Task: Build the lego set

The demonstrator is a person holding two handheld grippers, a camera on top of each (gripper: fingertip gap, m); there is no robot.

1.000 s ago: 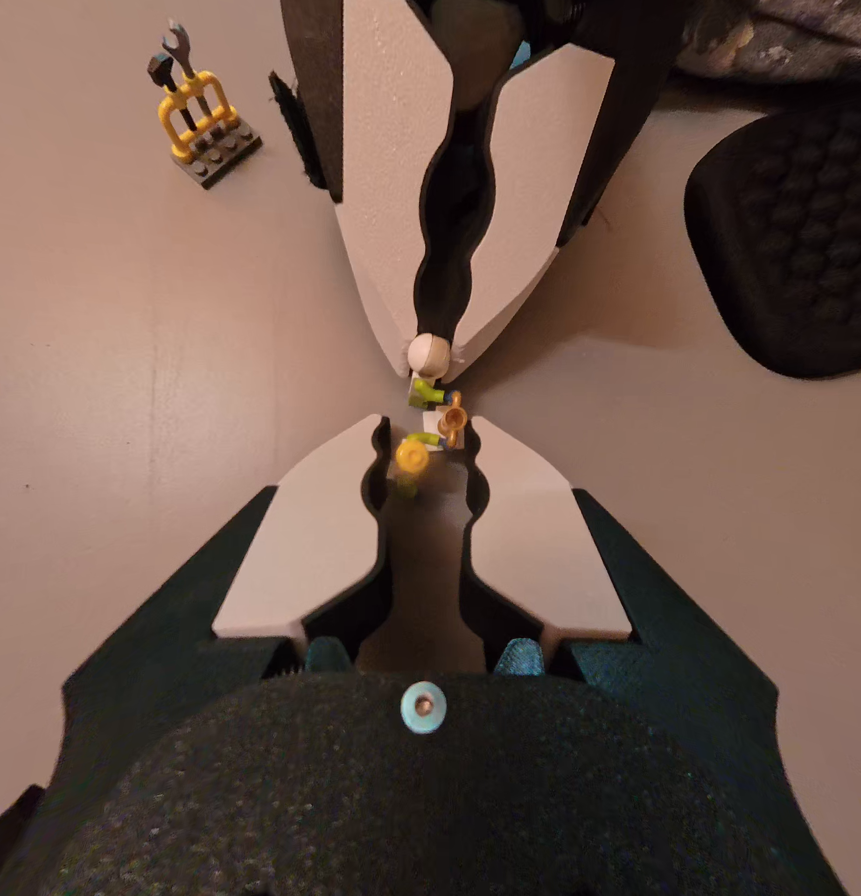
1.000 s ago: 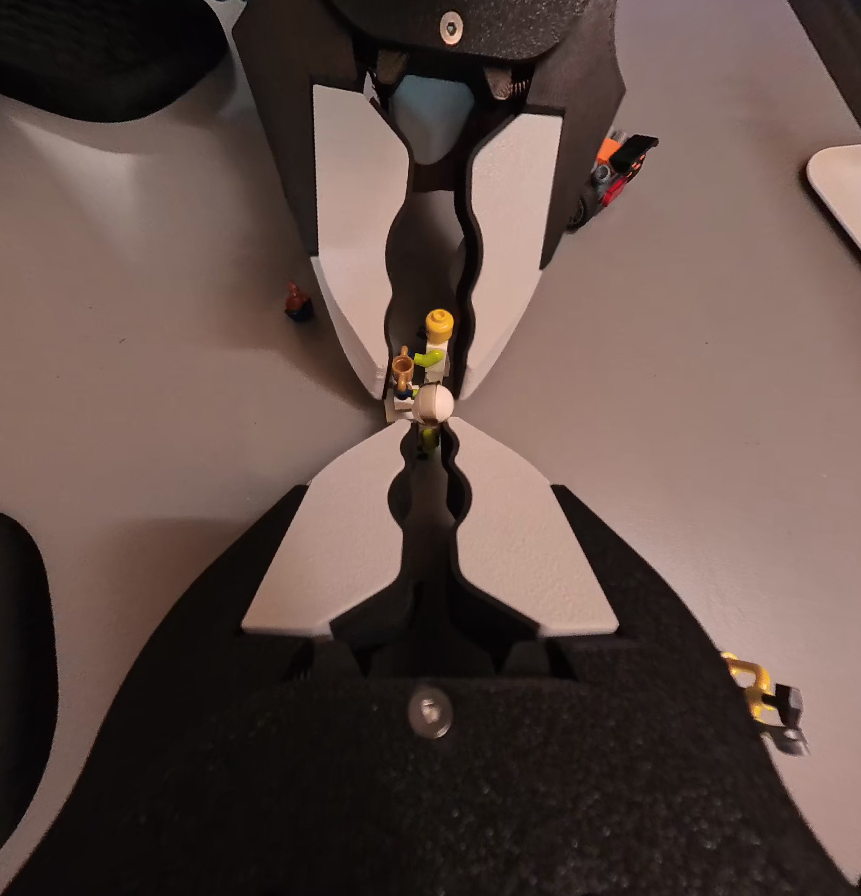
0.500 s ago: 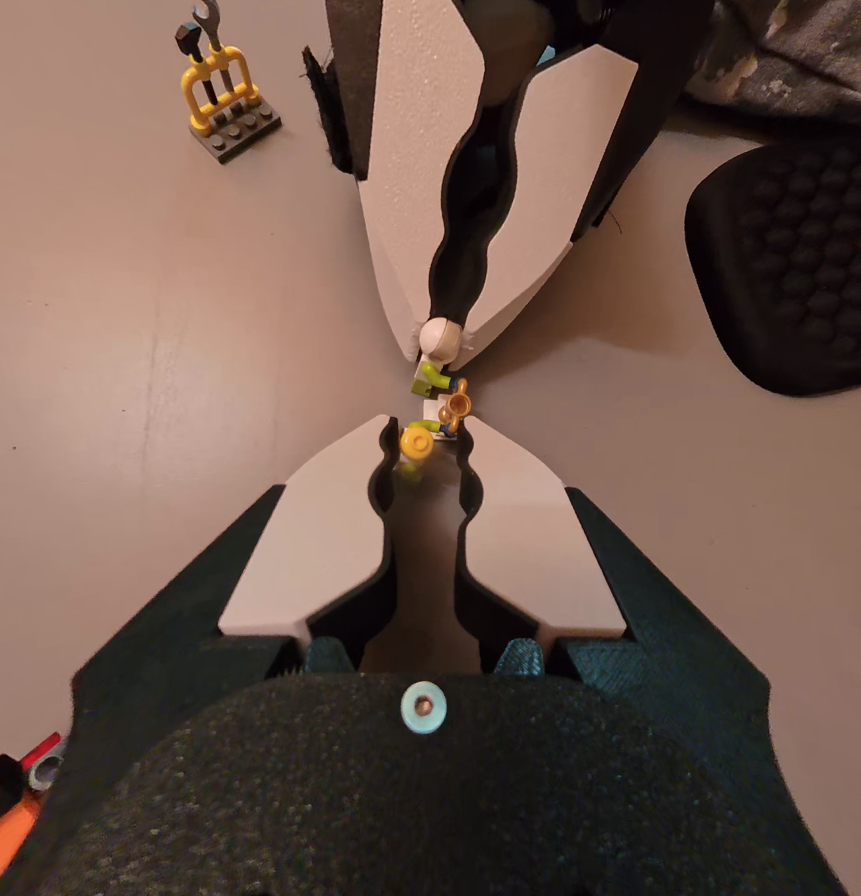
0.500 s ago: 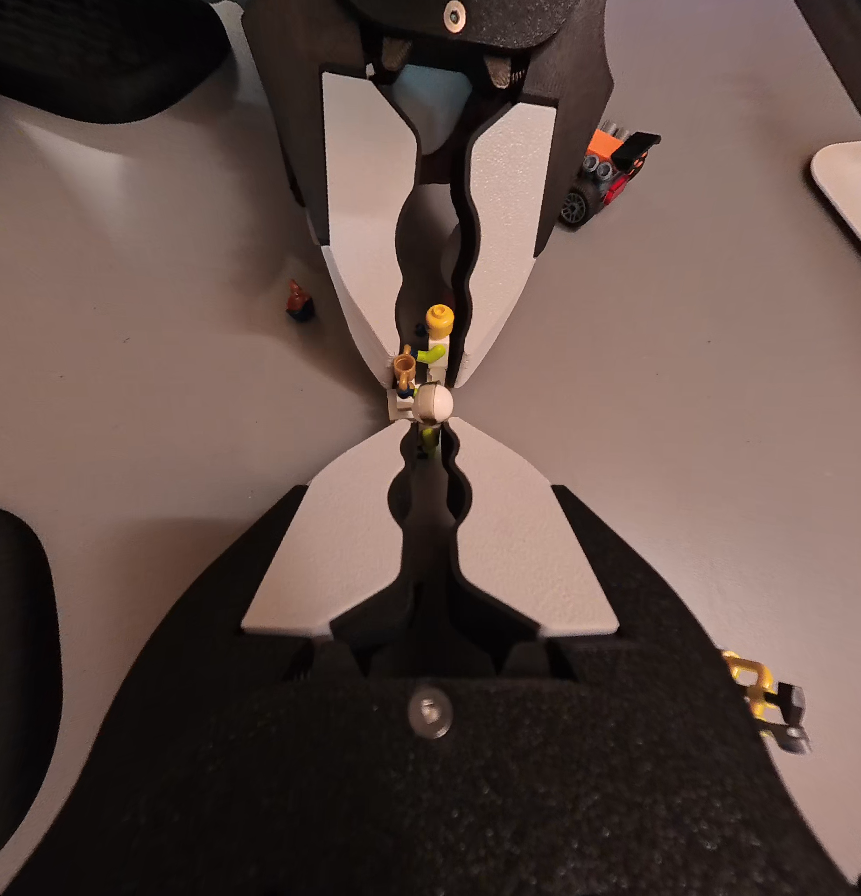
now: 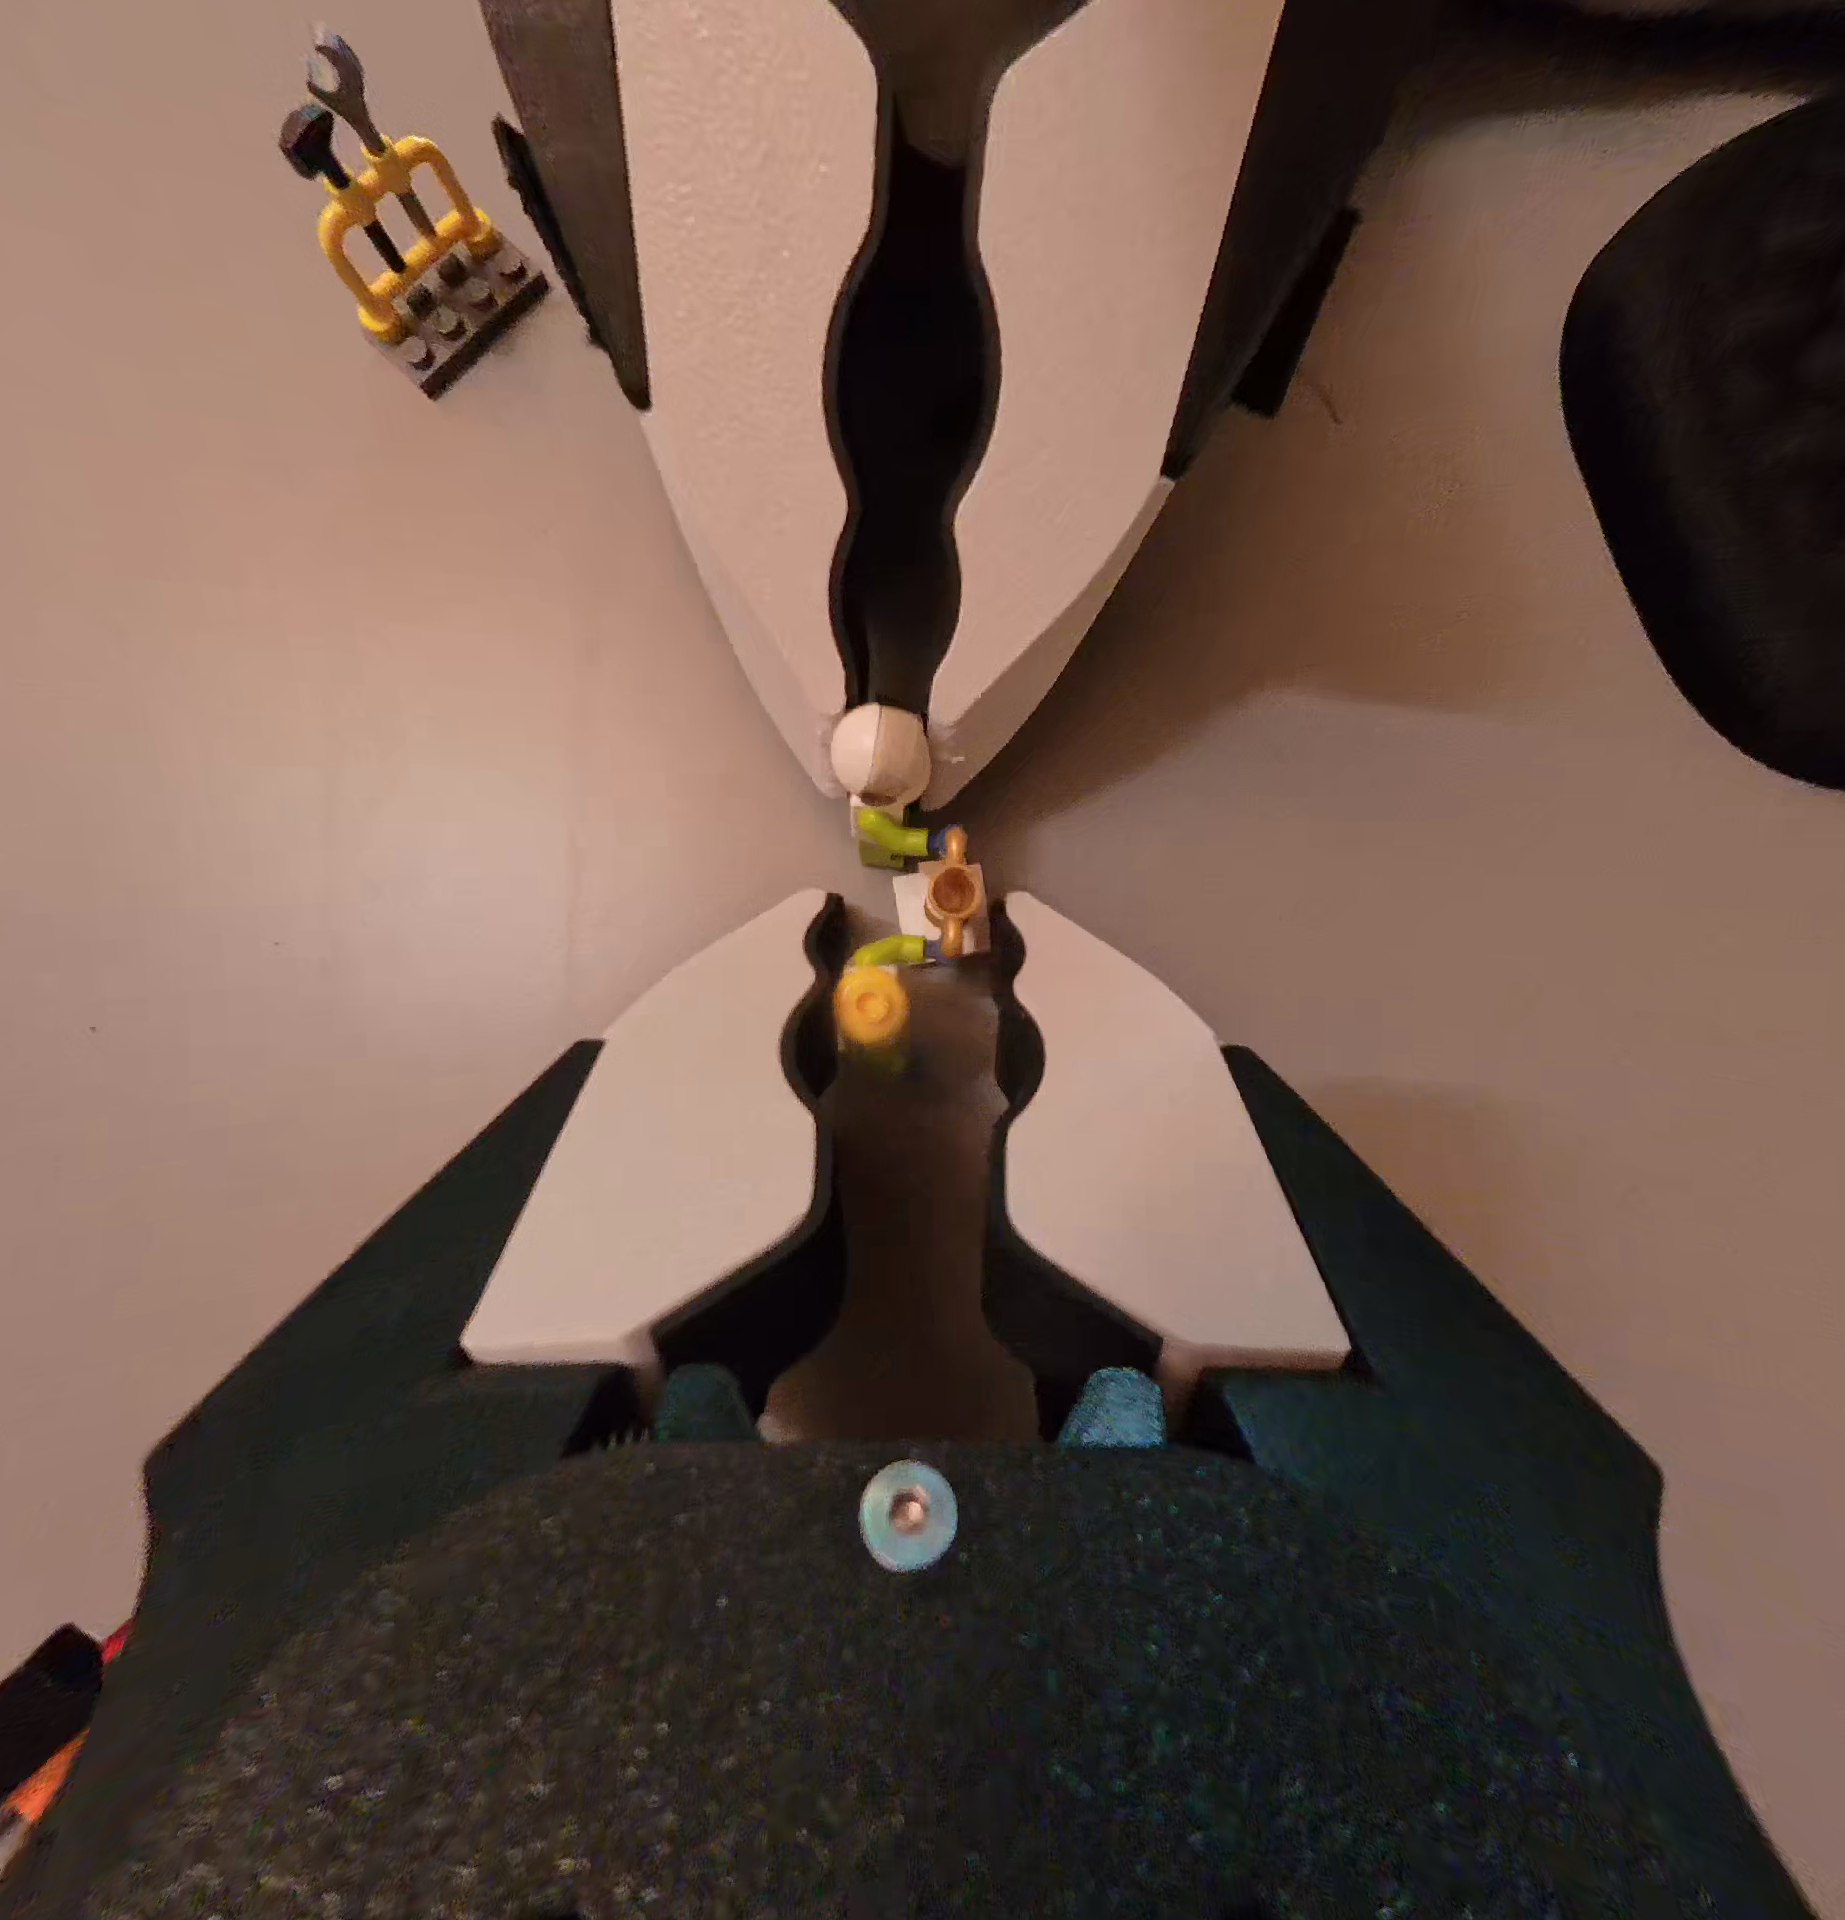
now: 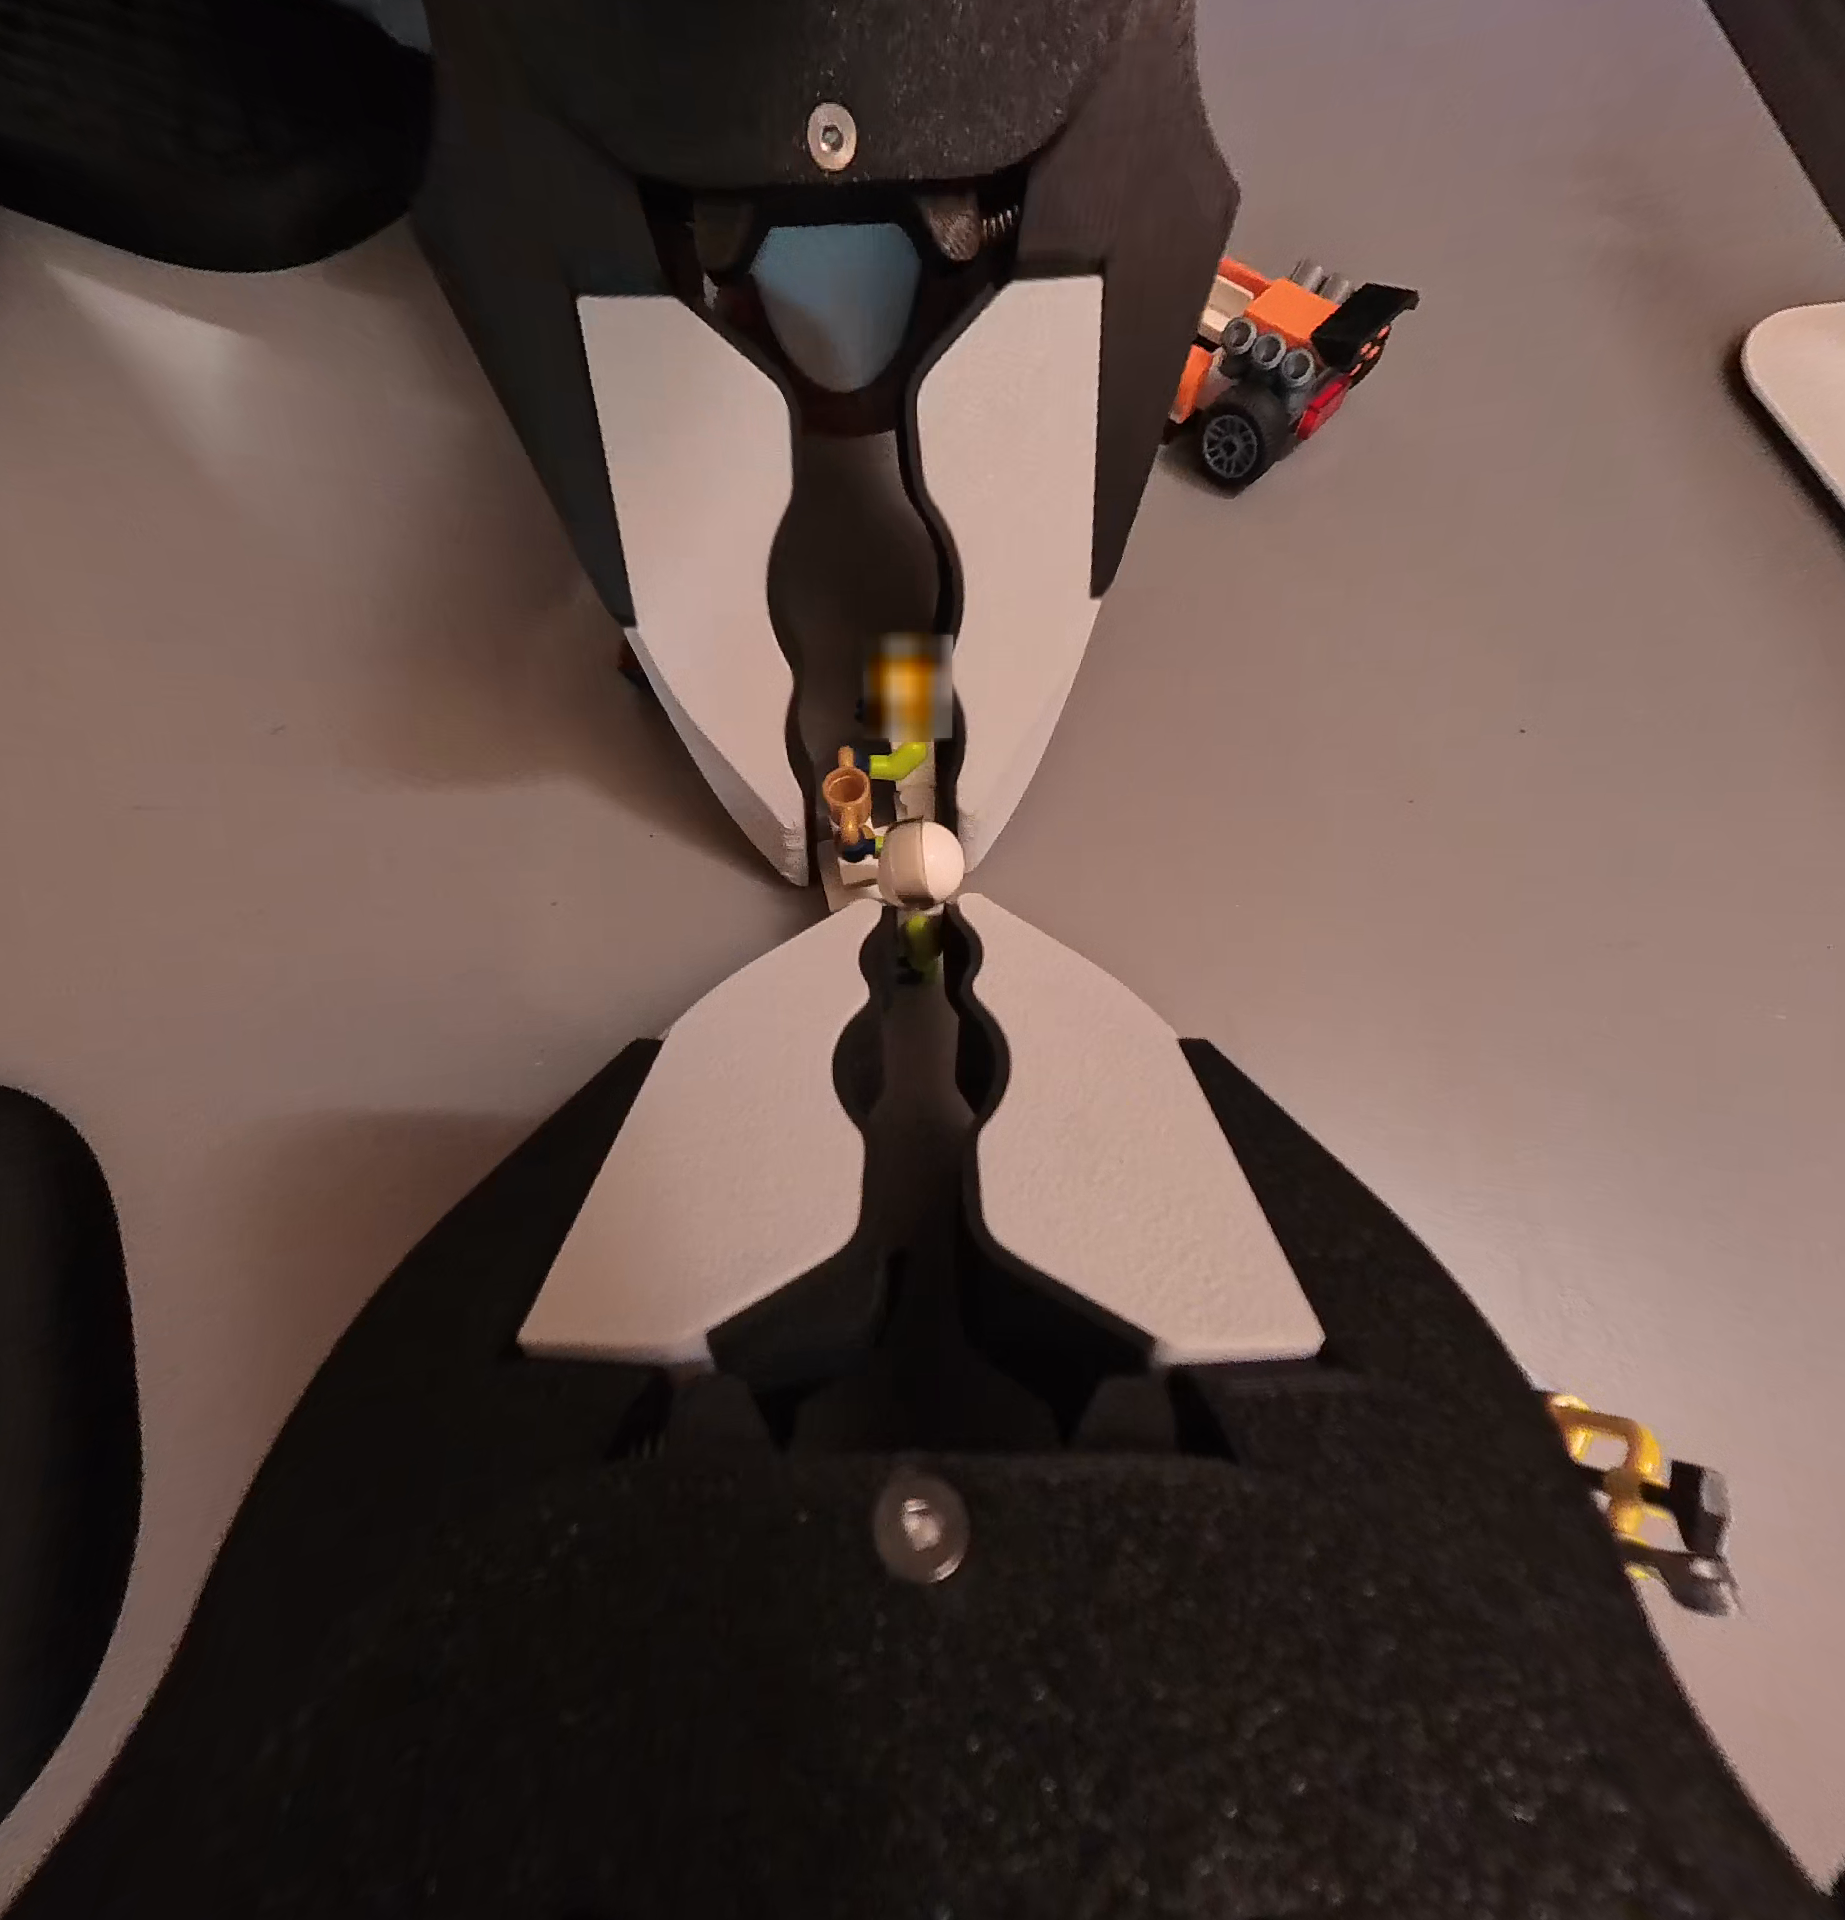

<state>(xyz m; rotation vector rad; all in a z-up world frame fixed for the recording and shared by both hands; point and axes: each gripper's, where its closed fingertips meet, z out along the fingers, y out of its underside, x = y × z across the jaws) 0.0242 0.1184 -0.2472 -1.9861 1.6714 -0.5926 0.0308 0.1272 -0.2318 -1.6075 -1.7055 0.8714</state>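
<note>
Left wrist view: left gripper (image 5: 910, 940) has its jaws parted a little around a small white plate (image 5: 939, 902) carrying two minifigures and a gold cup (image 5: 951, 891), steadying it, as I read it. Right gripper (image 6: 913, 909), facing it, pinches the white helmet (image 6: 920, 862) at the jaw tips — likely seating it on the near figure. Plain grey worktop (image 6: 1417, 831); yellow tool rack (image 5: 419, 244) and orange car (image 6: 1282, 379) wait well clear of both jaws.
</note>
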